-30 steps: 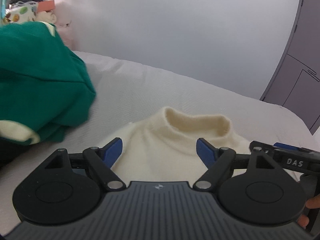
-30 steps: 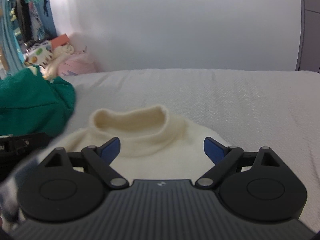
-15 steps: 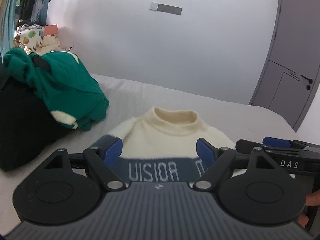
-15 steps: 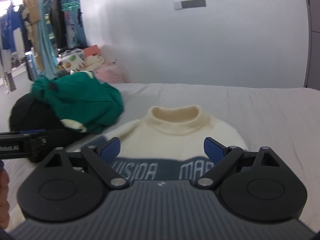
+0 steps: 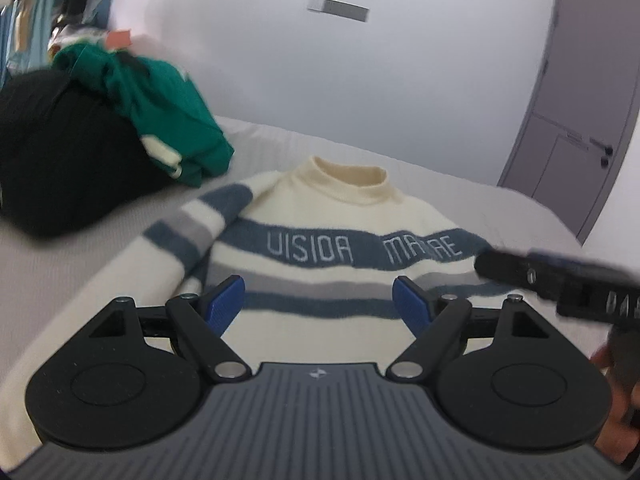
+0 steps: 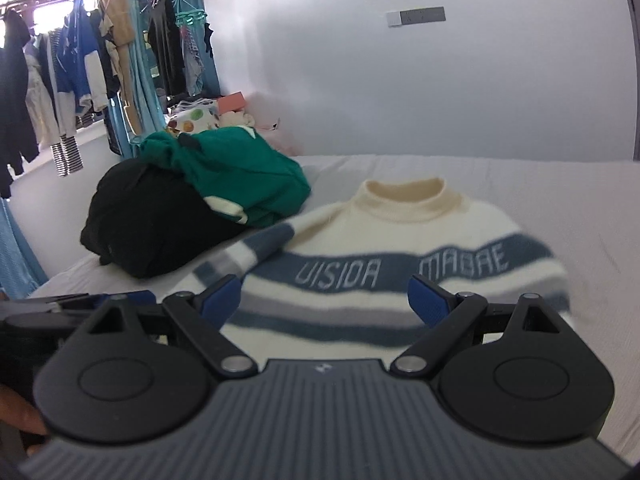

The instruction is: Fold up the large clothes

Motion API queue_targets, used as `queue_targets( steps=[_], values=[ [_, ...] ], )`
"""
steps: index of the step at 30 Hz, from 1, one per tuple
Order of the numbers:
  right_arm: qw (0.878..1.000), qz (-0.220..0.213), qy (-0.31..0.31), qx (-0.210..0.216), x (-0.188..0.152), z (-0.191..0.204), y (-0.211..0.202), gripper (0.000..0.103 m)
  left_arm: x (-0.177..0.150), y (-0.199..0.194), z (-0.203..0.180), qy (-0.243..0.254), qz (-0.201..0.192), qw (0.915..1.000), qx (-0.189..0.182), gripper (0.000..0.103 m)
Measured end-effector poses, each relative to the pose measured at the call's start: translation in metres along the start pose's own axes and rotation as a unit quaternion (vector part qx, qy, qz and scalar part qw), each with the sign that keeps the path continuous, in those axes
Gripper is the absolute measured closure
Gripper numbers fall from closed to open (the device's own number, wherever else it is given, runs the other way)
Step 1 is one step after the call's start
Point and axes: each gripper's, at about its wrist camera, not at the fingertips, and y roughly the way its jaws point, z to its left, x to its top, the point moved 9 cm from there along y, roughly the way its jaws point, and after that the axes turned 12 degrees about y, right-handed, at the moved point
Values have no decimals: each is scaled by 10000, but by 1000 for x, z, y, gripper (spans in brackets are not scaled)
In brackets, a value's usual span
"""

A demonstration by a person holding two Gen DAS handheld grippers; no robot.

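A cream sweater with blue and grey stripes and white lettering lies flat on the bed, collar away from me. Its left sleeve runs down along the body. My left gripper hovers open above the sweater's lower part, nothing between its blue pads. My right gripper also stands open over the lower stripes, empty. Each gripper shows at the edge of the other's view: the right gripper on the right, the left gripper on the left. The sweater's hem is hidden under the gripper bodies.
A green garment lies on a black bundle at the bed's left. The white bedspread stretches right. A grey door stands at far right; clothes hang on a rack at left.
Both grippers have drawn back from the collar toward the sweater's lower part, so the striped body and lettering have come into view. Both stay open.
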Motion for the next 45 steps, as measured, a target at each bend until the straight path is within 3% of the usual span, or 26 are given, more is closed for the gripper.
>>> queue_targets(
  steps=[4,7,11,15,20,28,38,40,43,45],
  values=[
    [9997,186,77,-105,-28,-8,5,11,-20,1,26,-547,109,9982,222,19],
    [9990,351,244,-90,-40,-18,11,11,-40,0,56,-952,246,9930,660,19],
    [9964,568,605,-201,-53,-35,19,11,-62,-3,99,-1800,385,9768,1098,20],
    [9935,768,788,-289,-62,-49,31,11,-68,1,125,-2313,413,9623,1369,20],
    [9896,973,982,-397,-68,-60,43,11,-74,12,143,-2354,578,9543,1750,20],
    [9903,1108,679,-485,-75,-54,50,11,-81,11,164,-2545,581,9448,1981,20],
    [9901,1249,439,-461,-79,-50,57,11,-67,-21,215,-2517,778,9430,2035,20],
    [9899,1273,458,-414,-79,-50,59,11,-72,-28,229,-2496,963,9377,2215,20],
    [9897,1301,460,-391,-80,-49,60,11,-85,-32,249,-2924,1207,9248,2112,20],
    [9895,1314,462,-376,-80,-49,61,11,-90,-38,262,-2954,1292,9180,2310,20]
  ],
)
